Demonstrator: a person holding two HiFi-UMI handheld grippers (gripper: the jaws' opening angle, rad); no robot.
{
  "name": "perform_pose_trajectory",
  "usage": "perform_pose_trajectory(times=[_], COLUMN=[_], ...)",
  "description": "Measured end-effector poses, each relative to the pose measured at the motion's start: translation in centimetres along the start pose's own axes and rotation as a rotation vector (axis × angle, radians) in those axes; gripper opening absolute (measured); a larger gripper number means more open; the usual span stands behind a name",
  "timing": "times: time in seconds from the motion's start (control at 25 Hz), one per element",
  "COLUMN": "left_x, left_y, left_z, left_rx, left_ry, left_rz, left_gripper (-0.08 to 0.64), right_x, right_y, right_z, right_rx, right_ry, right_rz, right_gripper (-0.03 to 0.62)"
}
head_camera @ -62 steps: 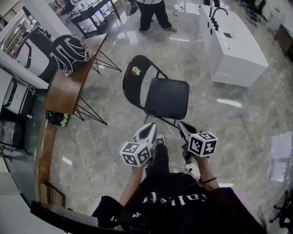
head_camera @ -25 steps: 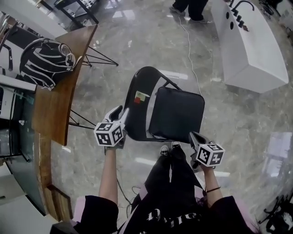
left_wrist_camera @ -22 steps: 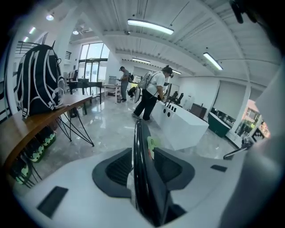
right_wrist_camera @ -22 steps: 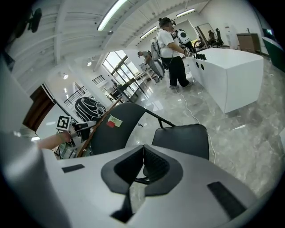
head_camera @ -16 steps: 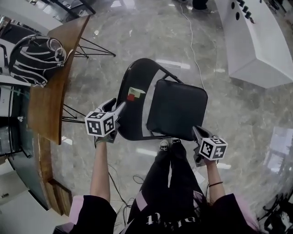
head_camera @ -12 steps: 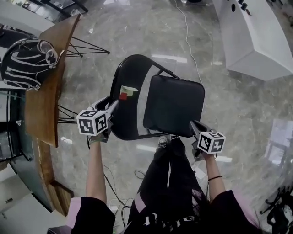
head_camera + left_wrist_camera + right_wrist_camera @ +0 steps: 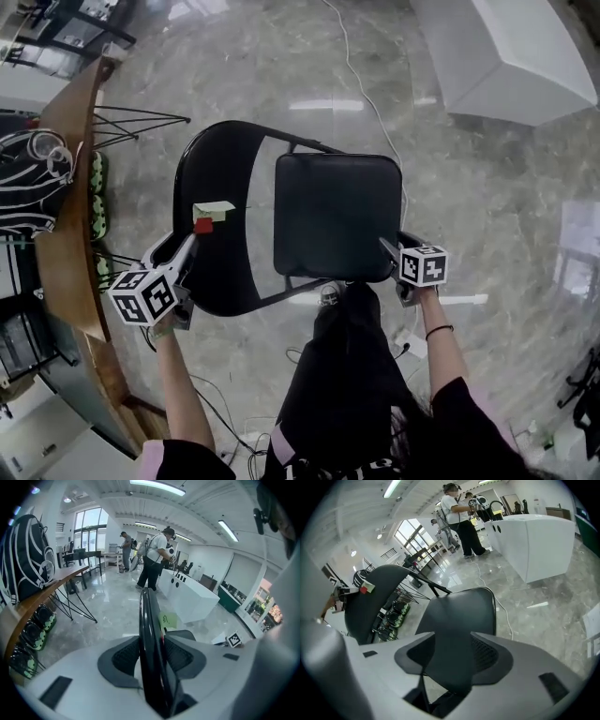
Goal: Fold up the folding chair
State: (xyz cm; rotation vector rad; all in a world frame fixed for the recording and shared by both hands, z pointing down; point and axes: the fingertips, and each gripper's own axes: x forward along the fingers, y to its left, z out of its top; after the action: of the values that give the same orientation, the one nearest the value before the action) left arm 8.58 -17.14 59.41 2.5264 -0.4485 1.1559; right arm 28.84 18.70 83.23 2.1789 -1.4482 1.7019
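Left hand-held gripper [image 7: 178,248]: jaws closing, pads against both faces of the backrest [image 7: 217,178] at its outer rim, below a paper tag [image 7: 211,214]. Left forearm [image 7: 173,375] reaches out straight, gripper angled downward.

Right hand-held gripper [image 7: 396,246]: jaws opening, front corner of the seat [image 7: 459,616] between the spread pads; cannot tell whether the pads touch it. Right forearm [image 7: 442,347] extended, gripper also angled downward.

Folding chair [image 7: 323,220] stands unfolded on the marble floor [image 7: 487,187] directly in front of the person, seat level, backrest toward the left of the head view. The person's legs [image 7: 347,347] are just beside the seat's near edge.

Surroundings: wooden counter [image 7: 70,187] near the backrest side, carrying a backpack [image 7: 28,187]. White counter [image 7: 511,47] well apart at upper right. A cable [image 7: 370,84] runs across the floor beyond the chair. Open floor to the right of the seat.
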Motion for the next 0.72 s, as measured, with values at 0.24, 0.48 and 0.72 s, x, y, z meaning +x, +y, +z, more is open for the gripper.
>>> perform_pose_trajectory(times=[0.24,0.48,0.72], left_x=[0.3,0.5,0.6], left_y=[0.0,-0.2,-0.6], left_z=[0.1,0.3,0.4], left_rx=[-0.001,-0.01,-0.011], left_ry=[0.029,0.024,0.061], left_rz=[0.039,0.009,0.01], left_gripper=[0.164,0.161,0.16], right_x=[3.9,7.4,10.0], right_y=[-6.0,-10.3,-10.5], right_z=[-2.4,-4.2,-5.5], right_rx=[-0.006,0.071,0.069], right_ry=[0.077,0.135,0.16], right_rz=[-0.057,0.012,0.166], right_gripper=[0.279,0.296,0.296])
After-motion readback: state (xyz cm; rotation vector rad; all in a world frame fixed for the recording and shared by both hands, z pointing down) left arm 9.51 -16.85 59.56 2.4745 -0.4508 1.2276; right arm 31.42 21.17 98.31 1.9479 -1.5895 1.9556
